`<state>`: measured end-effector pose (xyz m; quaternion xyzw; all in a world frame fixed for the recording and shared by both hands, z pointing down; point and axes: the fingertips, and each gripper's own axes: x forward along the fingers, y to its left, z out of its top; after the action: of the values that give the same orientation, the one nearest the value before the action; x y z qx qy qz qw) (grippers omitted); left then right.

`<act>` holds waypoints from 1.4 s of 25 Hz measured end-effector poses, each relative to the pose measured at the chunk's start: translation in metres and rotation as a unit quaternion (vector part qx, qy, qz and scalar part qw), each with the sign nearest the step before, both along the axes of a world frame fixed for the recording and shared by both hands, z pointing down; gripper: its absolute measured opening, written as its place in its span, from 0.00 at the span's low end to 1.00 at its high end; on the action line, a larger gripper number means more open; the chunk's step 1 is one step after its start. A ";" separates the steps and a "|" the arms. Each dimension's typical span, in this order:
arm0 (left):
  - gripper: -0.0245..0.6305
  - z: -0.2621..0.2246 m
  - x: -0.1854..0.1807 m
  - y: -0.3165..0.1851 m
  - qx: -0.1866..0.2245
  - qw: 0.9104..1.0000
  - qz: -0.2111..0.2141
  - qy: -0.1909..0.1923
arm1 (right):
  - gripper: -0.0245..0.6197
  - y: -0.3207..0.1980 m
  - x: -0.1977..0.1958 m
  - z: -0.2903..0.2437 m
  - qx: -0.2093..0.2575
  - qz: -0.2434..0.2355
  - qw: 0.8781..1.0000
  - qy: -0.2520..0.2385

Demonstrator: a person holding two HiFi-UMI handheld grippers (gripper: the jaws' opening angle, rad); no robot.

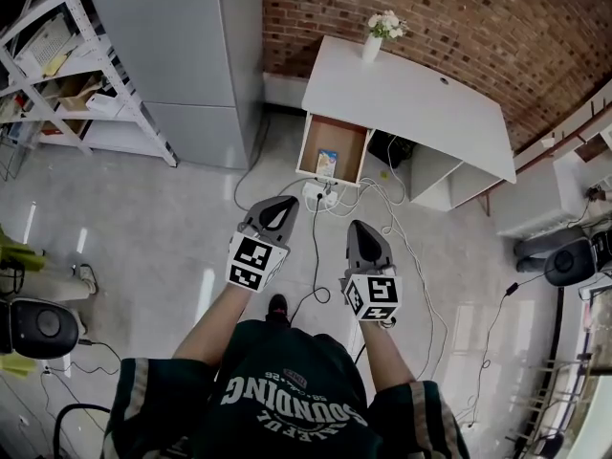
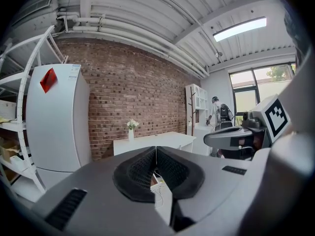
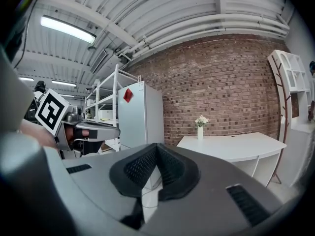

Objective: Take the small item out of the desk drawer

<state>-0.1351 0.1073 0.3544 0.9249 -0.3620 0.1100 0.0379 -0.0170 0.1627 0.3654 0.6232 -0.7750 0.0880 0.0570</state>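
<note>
— White desk [image 1: 411, 94] ahead of both jaws, against the brick wall [image 1: 459, 17]: is its drawer out?
— It is. The drawer [image 1: 350, 151] stands open at the desk's left end, straight beyond the tips of the left gripper [image 1: 283, 203] and a little left of where the right gripper [image 1: 364, 229] points
— And the small item?
— The small item [image 1: 327, 163] lies flat on the drawer's bottom, towards its near edge. It looks like a blue-and-yellow packet, too small to read. Neither gripper touches it; both hang well short of the drawer, above the floor [image 1: 163, 228]
— How do the jaws stand?
— In the left gripper view the black ribbed pads [image 2: 140, 170] meet in one closed seam with nothing between them. The right gripper view shows the same: that gripper's pads are pressed together and empty
— Does anything lie between the jaws and the drawer?
— A white power strip [image 1: 320, 195] lies on the floor just ahead of the left gripper's tips, below the drawer's front. Cables [image 1: 316, 256] run from it back between the two grippers, past the person's shoe [image 1: 277, 304]
— What else stands around?
— A white vase of flowers [image 1: 373, 44] is on the desk's far edge, beyond the drawer. A grey refrigerator [image 1: 191, 55] stands off to the left of the left jaws, and a white shelving rack [image 1: 57, 75] stands further left again
</note>
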 end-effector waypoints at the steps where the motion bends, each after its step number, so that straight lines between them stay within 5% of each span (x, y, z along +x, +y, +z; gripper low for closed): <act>1: 0.07 0.001 -0.001 -0.003 -0.001 1.000 0.003 0.000 | 0.08 -0.003 -0.001 0.001 -0.001 0.002 1.000 -0.001; 13: 0.07 0.006 -0.010 -0.044 -0.005 1.000 0.023 0.005 | 0.07 -0.033 -0.009 0.006 -0.012 0.025 1.000 0.005; 35: 0.07 0.023 0.057 -0.143 -0.010 0.999 0.030 -0.005 | 0.08 -0.141 0.048 0.020 -0.009 0.020 1.000 -0.010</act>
<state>-0.0784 -0.0361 0.3772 0.9344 -0.3328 0.1198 0.0421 0.0314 0.0219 0.3851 0.6370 -0.7622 0.1020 0.0532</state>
